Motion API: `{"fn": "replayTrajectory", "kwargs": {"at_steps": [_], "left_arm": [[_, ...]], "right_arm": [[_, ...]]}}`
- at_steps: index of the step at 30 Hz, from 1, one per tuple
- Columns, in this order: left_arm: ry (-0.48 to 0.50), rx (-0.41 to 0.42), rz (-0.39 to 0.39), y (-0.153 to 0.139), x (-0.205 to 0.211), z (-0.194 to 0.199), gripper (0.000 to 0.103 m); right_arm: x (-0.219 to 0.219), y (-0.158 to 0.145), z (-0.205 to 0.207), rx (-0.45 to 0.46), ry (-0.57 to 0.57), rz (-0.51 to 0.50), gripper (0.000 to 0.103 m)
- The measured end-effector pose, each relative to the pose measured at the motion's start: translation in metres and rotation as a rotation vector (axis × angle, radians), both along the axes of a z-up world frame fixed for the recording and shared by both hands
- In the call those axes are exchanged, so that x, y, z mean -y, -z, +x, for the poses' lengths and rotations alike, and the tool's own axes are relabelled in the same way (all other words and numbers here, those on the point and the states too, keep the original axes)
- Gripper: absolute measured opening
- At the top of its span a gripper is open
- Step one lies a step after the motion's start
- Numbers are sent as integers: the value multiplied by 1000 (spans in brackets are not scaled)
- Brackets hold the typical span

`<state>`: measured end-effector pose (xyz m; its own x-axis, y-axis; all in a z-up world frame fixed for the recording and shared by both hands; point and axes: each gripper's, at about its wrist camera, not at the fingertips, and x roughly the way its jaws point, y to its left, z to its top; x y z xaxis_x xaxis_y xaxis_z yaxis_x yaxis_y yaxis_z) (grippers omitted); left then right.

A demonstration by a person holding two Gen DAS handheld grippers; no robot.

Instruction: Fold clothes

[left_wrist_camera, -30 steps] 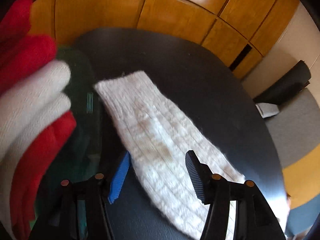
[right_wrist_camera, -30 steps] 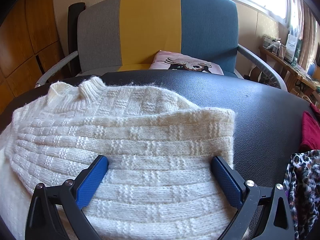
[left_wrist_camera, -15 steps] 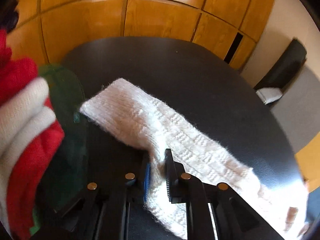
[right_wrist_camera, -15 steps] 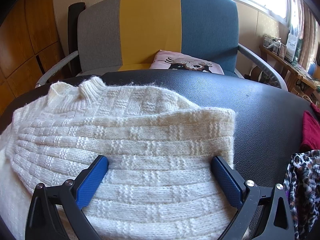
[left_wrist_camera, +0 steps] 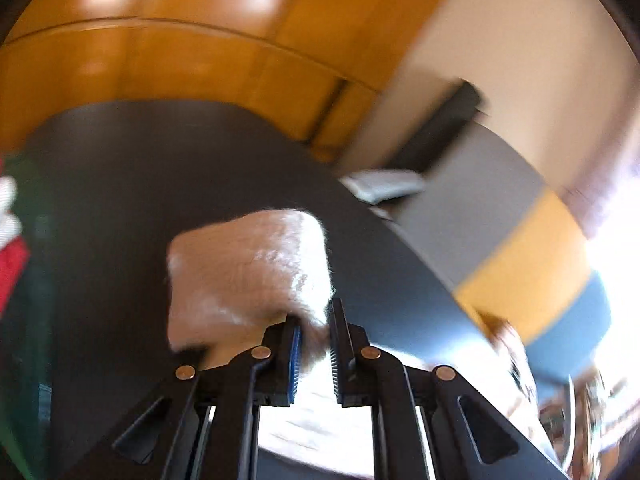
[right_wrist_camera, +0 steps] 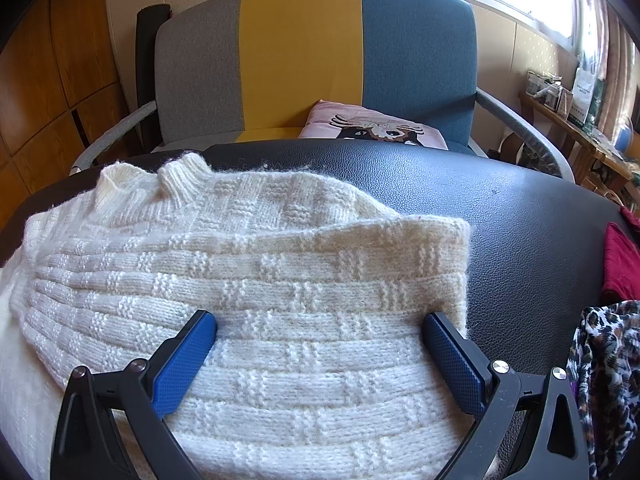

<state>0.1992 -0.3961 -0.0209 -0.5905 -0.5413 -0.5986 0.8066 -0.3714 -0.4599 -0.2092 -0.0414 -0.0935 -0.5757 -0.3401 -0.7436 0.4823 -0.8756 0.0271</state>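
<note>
Between the left gripper's narrowed black jaws sits the cuff end of the cream basket-weave knitted sweater's sleeve; half a second back that sleeve lay flat on the black leather-look tabletop, and now it is lifted and doubled over, so the sleeve fold is probably under way. Beyond, the right gripper rests wide open on the sweater's body, pinning it flat, collar toward the striped armchair.
</note>
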Motion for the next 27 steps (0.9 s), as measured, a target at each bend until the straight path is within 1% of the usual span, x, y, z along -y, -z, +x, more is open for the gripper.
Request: {"fn": "replayTrajectory", "kwargs": {"at_steps": [4, 5, 6, 10, 11, 14, 15, 17, 19, 20, 21, 23, 25, 27], "left_arm": [[201, 20, -63, 0, -53, -50, 11], [247, 32, -79, 1, -67, -62, 13], [295, 51, -92, 3, -79, -73, 18], [439, 126, -118, 18, -126, -99, 24], [473, 137, -125, 20, -139, -101, 25], [535, 132, -141, 17, -186, -81, 26], [544, 126, -143, 17, -195, -73, 28], [541, 120, -132, 19, -197, -58, 30], [514, 110, -89, 24, -192, -45, 42], [490, 104, -40, 30, -188, -39, 51], [463, 98, 17, 37, -182, -33, 56], [458, 6, 94, 50, -170, -21, 57], [455, -82, 136, 56, -161, -11, 59], [456, -85, 128, 57, -162, -11, 59]], "right_arm": [[0, 0, 0, 0, 0, 0, 103], [0, 0, 0, 0, 0, -1, 103], [0, 0, 0, 0, 0, -1, 103], [0, 0, 0, 1, 0, -5, 103], [0, 0, 0, 2, 0, -6, 103], [-1, 0, -1, 3, 0, -8, 103], [-1, 0, -1, 4, 0, -9, 103], [-1, 0, -1, 4, 0, -10, 103], [-2, 0, -1, 5, 0, -10, 103], [-2, 0, -2, 6, -1, -11, 103], [-2, 0, -2, 7, -1, -12, 103], [-2, -1, -3, 10, -2, -14, 103], [-3, -1, -4, 16, -3, -14, 103], [-2, -2, -6, 24, -5, -10, 103]]}}
